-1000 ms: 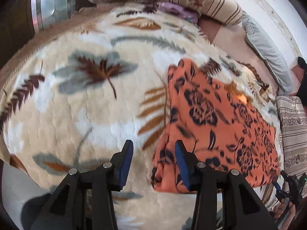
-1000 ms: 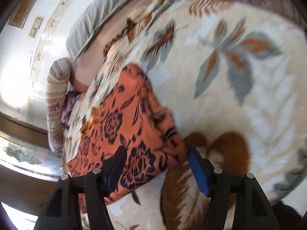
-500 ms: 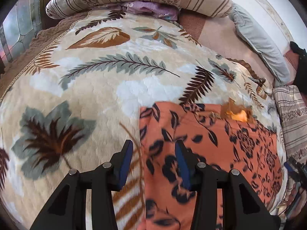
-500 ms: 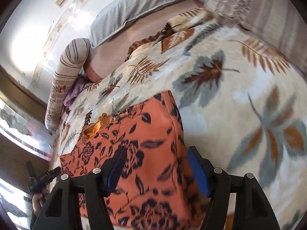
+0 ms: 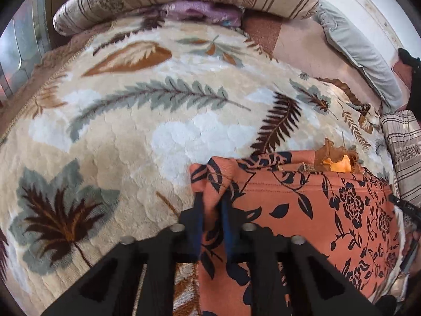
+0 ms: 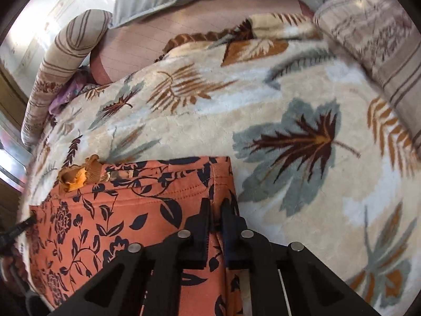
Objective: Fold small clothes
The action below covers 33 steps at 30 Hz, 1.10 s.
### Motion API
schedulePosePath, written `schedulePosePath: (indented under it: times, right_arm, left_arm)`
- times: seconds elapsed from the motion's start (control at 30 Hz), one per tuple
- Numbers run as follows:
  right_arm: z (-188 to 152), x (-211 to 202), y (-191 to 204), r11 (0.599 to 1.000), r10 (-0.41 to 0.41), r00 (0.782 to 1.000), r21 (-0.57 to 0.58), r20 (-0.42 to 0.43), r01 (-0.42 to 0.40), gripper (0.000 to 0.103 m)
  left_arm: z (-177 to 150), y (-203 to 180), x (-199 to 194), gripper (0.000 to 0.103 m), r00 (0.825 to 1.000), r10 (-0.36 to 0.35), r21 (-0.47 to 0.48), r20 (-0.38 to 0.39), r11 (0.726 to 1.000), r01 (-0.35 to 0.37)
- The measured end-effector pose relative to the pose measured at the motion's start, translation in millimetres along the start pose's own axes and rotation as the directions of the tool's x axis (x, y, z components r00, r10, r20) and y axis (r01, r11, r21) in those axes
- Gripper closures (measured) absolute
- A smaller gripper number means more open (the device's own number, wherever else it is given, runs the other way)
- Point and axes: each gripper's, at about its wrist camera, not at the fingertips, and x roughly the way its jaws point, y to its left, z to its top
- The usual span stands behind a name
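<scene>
Left gripper: jaws just closed, clenched on the left edge of the orange floral garment, which spreads toward 3 o'clock. Right gripper: jaws just closed, pinching the garment's right edge; cloth extends toward 9 o'clock. Garment lies flat on the leaf-patterned blanket.

Both views are brightly lit by daylight. Strong glare is seen on the pale wall at upper left of the right wrist view, perhaps from a window. Edges are bent and darkened by fisheye distortion. The blanket is slightly smeared by motion blur.
</scene>
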Motion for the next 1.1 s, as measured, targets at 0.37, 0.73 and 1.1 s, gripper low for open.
schedulePosePath:
  times: [0.37, 0.73, 1.1]
  right_arm:
    - [12.2, 32.4, 1.9, 0.998, -0.063, 0.998, -0.002, -0.031, 0.063, 0.095]
    - [-6.6, -49.4, 5.4, 0.997, 0.015, 0.992, 0.074, 0.122, -0.024, 0.080]
    - [-113.0, -67.2, 15.0, 0.922, 0.317, 0.948, 0.226, 0.029, -0.315, 0.028]
  left_arm:
    - [4.6, 6.7, 23.2, 0.093, 0.997, 0.073, -0.011, 0.001, 0.997, -0.073]
    - [0.7, 7.1, -26.0, 0.058, 0.991, 0.111, -0.041, 0.077, 0.993, -0.108]
    - [-90.9, -20.6, -67.8, 0.042, 0.988, 0.149, 0.085, 0.037, 0.985, -0.152]
